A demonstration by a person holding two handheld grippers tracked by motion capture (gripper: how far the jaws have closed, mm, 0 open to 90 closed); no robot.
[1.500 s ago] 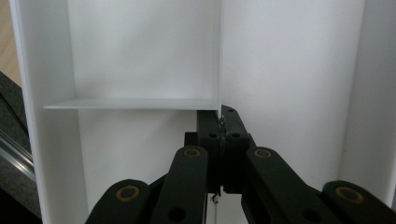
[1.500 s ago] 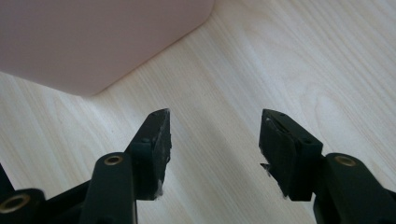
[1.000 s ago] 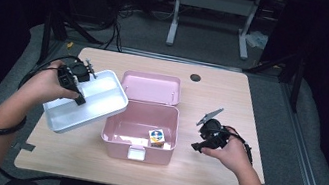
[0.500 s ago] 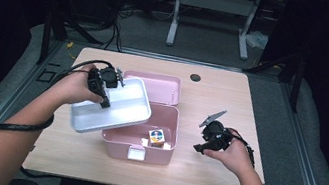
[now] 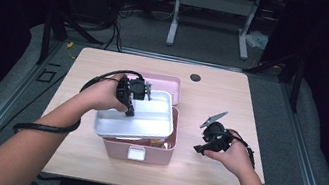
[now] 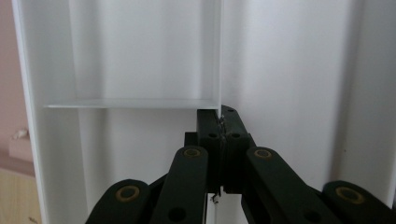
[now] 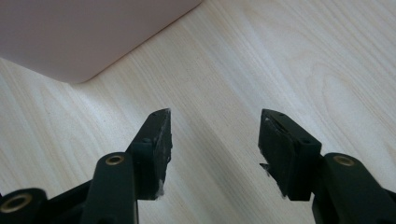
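white tray covering pink box opening, bare table around right gripper

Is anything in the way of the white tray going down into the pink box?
Nothing visible blocks it. The left gripper is clamped on a divider wall of the white tray, which sits right over the open pink box. Something small lies inside the box under the tray, mostly hidden; whether it sits high enough to interfere is unclear.
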